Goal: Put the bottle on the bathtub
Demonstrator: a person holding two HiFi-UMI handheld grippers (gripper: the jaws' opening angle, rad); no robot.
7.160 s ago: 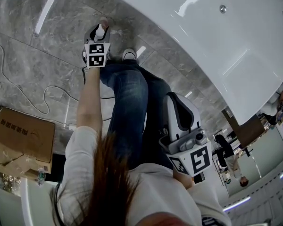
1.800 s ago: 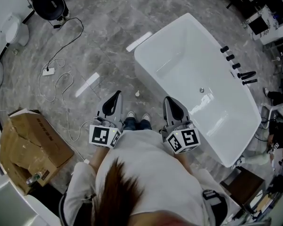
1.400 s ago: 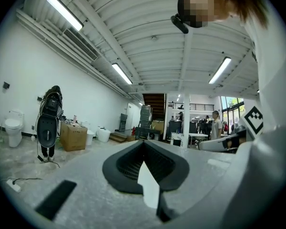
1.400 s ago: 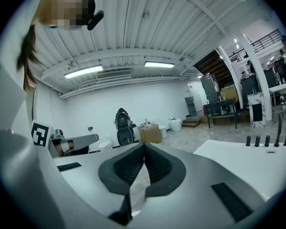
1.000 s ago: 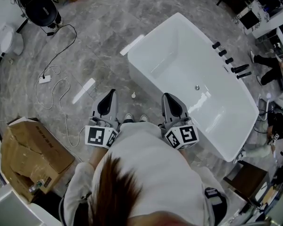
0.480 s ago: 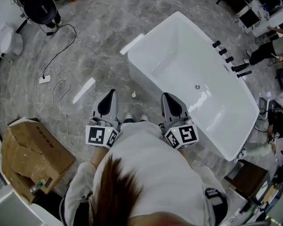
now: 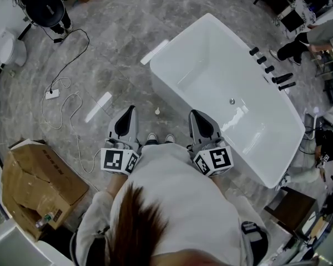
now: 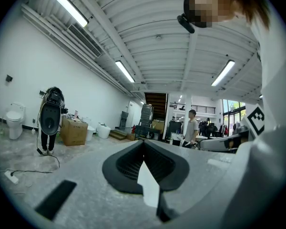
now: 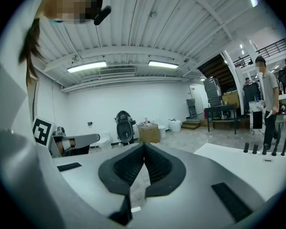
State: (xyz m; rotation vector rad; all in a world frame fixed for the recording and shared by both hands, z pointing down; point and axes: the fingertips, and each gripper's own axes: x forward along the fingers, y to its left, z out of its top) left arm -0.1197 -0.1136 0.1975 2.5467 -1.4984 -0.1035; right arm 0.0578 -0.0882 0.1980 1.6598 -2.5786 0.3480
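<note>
We see left gripper [image 7: 130,110] and right gripper [image 7: 195,114] at lower centre, jaws closed, both empty. Small white bottle [image 7: 157,111] sits on floor between them, just beside bathtub [image 7: 211,65].

White speck [image 7: 157,111] on floor [image 7: 116,37], indistinct
</note>
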